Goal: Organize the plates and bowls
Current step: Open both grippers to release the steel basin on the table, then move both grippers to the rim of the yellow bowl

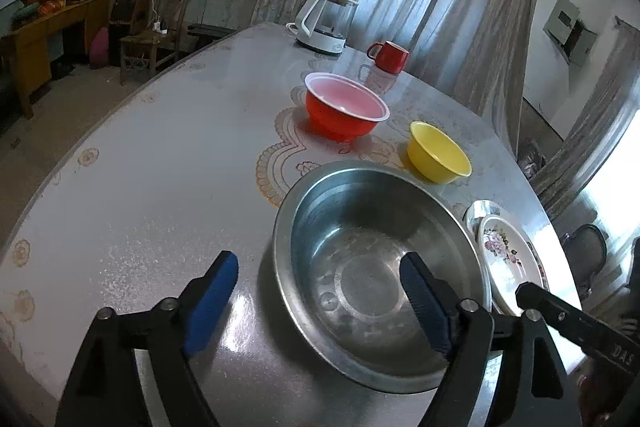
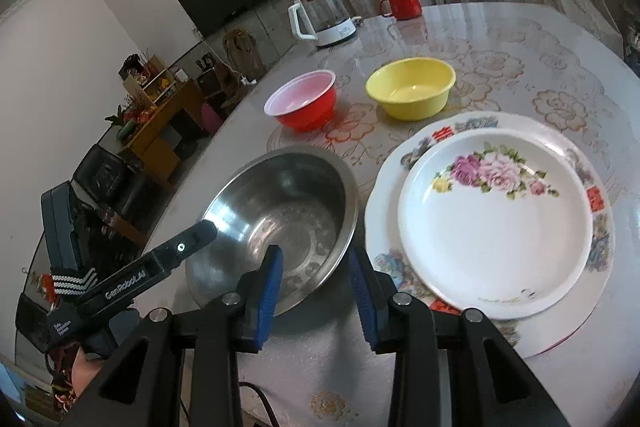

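Two grippers hovered over the steel basin, neither one holding anything.

The left gripper (image 1: 320, 291) stood wide apart, one blue pad outside the steel basin (image 1: 360, 247) and the other above its inside, pressing nothing. The right gripper (image 2: 316, 291) was parted more narrowly over the basin's near rim with nothing between its pads. From the basin, the red bowl (image 2: 302, 101) sat at twelve o'clock, the yellow bowl (image 2: 412, 87) at one, and the small flowered plate (image 2: 496, 219), stacked on the large plate (image 2: 384, 187), lay at three. A kettle (image 2: 320, 17) and red mug (image 2: 402, 3) stood far across the table (image 1: 160, 187).
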A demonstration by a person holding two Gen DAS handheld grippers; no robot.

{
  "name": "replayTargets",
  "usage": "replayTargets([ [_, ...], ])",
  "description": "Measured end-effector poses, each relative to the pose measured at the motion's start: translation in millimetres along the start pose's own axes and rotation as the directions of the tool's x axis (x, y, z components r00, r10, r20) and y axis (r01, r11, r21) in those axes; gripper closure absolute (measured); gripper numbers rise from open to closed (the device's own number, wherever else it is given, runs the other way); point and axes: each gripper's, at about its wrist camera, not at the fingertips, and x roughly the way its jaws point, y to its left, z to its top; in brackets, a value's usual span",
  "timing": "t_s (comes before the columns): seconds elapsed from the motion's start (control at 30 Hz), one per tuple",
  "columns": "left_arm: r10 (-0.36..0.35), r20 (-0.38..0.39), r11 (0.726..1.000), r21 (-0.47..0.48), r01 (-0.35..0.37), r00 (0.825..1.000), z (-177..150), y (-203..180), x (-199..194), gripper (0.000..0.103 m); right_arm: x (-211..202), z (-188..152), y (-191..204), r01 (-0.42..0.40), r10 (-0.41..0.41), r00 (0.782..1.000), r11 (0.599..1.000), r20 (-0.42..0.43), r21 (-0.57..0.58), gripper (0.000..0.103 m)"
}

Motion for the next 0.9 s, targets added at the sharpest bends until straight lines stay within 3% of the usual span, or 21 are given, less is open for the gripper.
replayTargets([
  [0.27,0.051,0.026,0.995,0.088,-0.053,0.998,13,-24,-7,0.003,-12,16,-13,0.030,-0.030,0.999,1.000,0.037,-0.003,0.068],
  [0.5,0.049,-0.007,0.986,0.162,-0.048,0.999,22,-49,-3,0.003,-23,37,-45,0.082,-0.087,0.994,0.995,0.073,0.064,0.068],
  [0.9,0.070,-0.021,0.953,0.296,-0.061,0.997,52,-98,17,0.003,-17,99,-98,0.198,-0.201,0.979,0.978,0.045,0.063,0.067],
])
